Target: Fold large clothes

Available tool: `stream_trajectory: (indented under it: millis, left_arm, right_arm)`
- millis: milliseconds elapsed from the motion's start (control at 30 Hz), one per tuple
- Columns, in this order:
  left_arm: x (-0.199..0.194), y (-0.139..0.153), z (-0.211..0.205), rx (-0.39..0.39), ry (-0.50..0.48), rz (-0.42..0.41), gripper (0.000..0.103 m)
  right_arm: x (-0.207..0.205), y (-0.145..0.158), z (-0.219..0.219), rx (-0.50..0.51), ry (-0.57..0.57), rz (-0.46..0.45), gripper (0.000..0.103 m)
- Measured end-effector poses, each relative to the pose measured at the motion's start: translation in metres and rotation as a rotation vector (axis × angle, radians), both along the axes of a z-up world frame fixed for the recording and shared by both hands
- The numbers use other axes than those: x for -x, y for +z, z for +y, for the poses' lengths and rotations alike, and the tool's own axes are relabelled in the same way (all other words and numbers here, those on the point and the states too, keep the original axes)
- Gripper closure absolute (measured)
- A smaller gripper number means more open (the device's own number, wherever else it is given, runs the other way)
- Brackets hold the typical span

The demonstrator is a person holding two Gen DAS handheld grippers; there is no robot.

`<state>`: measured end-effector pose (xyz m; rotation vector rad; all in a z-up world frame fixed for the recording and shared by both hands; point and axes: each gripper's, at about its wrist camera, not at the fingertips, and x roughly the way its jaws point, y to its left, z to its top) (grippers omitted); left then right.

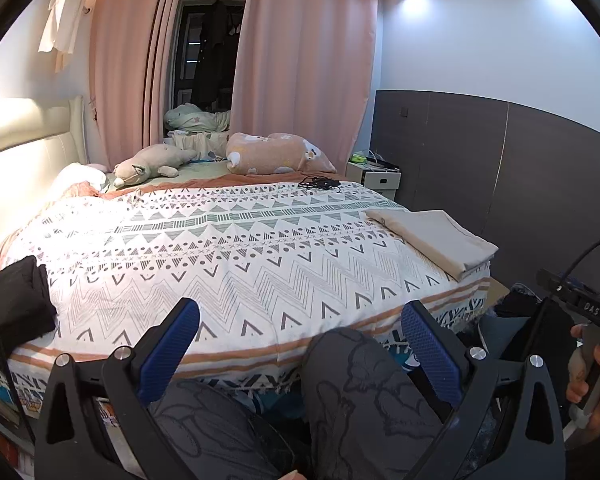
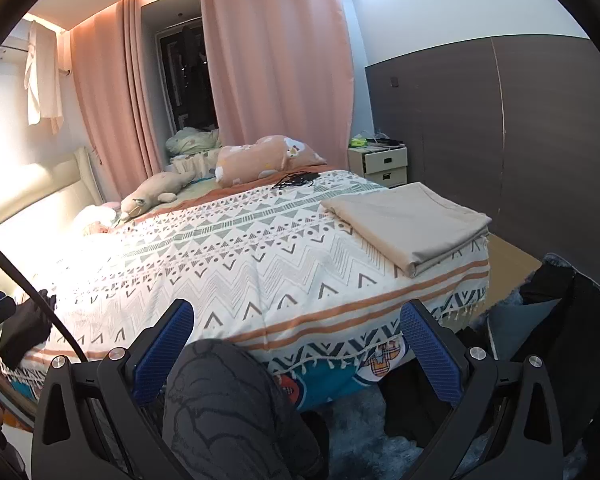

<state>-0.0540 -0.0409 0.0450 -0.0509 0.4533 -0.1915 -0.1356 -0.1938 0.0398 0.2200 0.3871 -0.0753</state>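
A folded beige cloth (image 1: pixel 434 240) lies flat on the near right corner of the bed; it also shows in the right wrist view (image 2: pixel 410 224). A folded black garment (image 1: pixel 14 306) sits on the bed's near left edge, also in the right wrist view (image 2: pixel 22 334). My left gripper (image 1: pixel 300 320) is open and empty, held low in front of the bed's near edge, over the person's knees. My right gripper (image 2: pixel 296 318) is open and empty, at the same edge. Dark clothes (image 2: pixel 556 320) lie piled on the floor at the right.
The bed carries a white patterned cover (image 1: pixel 228 248). At its far end lie a plush toy (image 1: pixel 148 166), a peach pillow (image 1: pixel 276 154) and a black cable (image 1: pixel 320 183). A white nightstand (image 2: pixel 380 164) stands by the dark wall panel. Pink curtains hang behind.
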Motion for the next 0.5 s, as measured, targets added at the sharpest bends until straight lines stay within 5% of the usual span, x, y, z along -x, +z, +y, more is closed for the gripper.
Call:
stream_trajectory:
  millis: [500]
  left_arm:
    - [0.015, -0.007, 0.000, -0.018, 0.040, -0.021, 0.000]
  right_arm:
    - [0.005, -0.009, 0.043, 0.075, 0.013, 0.001, 0.000]
